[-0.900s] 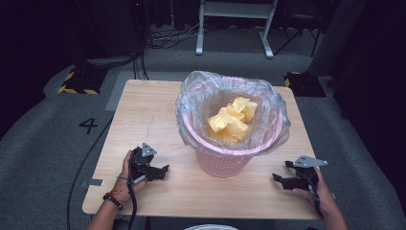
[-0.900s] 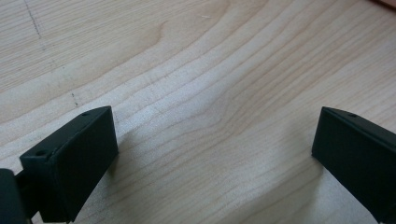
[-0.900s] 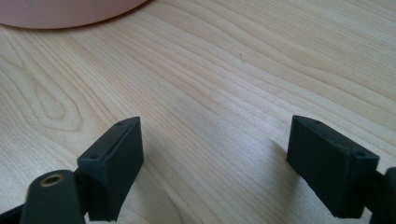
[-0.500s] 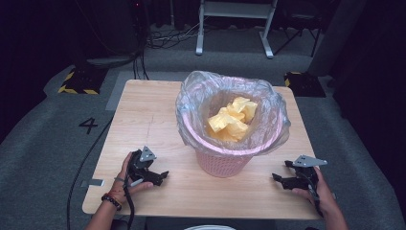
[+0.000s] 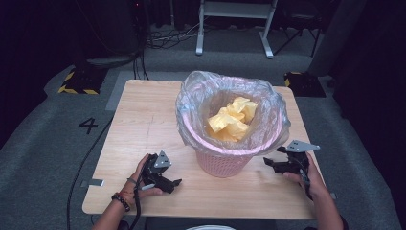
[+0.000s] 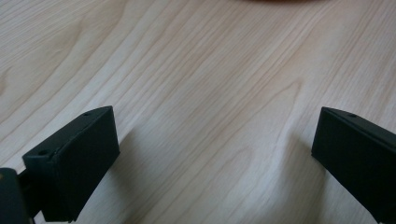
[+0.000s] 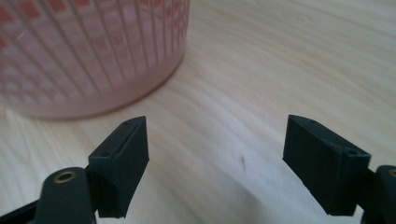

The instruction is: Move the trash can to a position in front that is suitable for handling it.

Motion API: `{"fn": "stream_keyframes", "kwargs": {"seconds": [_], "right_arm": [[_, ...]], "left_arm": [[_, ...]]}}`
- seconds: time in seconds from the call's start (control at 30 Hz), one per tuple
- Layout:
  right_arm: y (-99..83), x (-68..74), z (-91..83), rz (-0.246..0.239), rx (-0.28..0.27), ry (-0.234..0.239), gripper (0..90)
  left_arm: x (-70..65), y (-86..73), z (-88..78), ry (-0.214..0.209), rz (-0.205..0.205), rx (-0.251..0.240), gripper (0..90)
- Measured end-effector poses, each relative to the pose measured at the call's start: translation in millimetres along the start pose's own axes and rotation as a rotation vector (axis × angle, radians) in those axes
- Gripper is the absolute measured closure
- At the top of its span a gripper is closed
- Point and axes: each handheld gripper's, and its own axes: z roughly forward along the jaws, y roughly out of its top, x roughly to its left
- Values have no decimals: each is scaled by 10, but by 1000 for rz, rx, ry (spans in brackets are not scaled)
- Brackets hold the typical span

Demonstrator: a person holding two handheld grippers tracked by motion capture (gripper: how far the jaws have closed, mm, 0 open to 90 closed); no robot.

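Both the left gripper (image 5: 176,182) and right gripper (image 5: 269,162) rest on the surface (image 5: 143,115), fingers apart and empty (the lined pink bin (image 5: 225,165) between them untouched), so the work appears not yet begun.

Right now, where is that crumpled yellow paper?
In the high view, the crumpled yellow paper lies inside the pink basket, which has a clear plastic bag liner and stands right of centre on the wooden table.
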Motion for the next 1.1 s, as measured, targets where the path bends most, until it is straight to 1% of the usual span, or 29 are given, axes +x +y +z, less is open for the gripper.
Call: {"fn": "stream_keyframes", "kwargs": {"seconds": [0.07,0.13,0.23,0.27,0.33,0.4,0.43,0.5,0.57,0.6,0.63,0.67,0.7,0.73,0.77,0.8,0.83,0.87,0.9,0.93,1.07,1.1], "right_arm": [[85,7,62,0,-15,12,235],[158,15,116,-7,-24,11,245],[216,23,165,-2,-37,13,258],[257,39,201,0,-50,27,271],[279,68,226,-8,-62,52,292],[288,101,242,-29,-56,49,295],[287,114,244,-35,-50,58,302],[277,134,241,-69,-53,76,316],[266,160,227,-109,-58,128,310],[263,182,222,-125,-59,146,314],[263,182,222,-125,-59,146,314],[258,227,210,-152,-60,182,309],[255,251,208,-170,-65,194,297],[255,251,208,-170,-65,194,297],[255,281,204,-179,-66,216,295],[258,341,197,-216,-73,257,292],[262,378,194,-239,-74,267,290],[270,416,195,-261,-83,270,289],[274,457,190,-264,-81,280,270],[277,488,185,-262,-74,281,269],[277,515,182,-260,-86,269,275],[273,533,180,-265,-86,266,270]], "left_arm": [[-17,22,20,-1,3,1,6],[-35,46,40,-1,3,3,6],[-56,70,65,-12,15,2,7],[-75,105,96,-12,16,3,7],[-95,154,141,-15,19,3,7],[-116,202,186,-26,32,0,7],[-119,225,207,-30,40,0,10],[-122,246,227,-35,46,0,10],[-100,305,278,-48,63,3,10],[-91,325,295,-51,68,4,10],[-91,325,295,-51,68,4,10],[-73,359,328,-53,71,2,10],[-68,374,341,-51,69,2,10],[-68,374,341,-51,69,2,11],[-58,390,356,-48,68,1,11],[-35,421,382,-43,62,0,20],[-27,434,396,-44,61,-3,27],[-18,449,411,-49,60,-3,27],[-3,465,422,-49,67,-1,27],[2,478,439,-47,63,-7,27],[29,513,471,-58,67,-2,14],[40,521,481,-62,73,-1,14]]}}
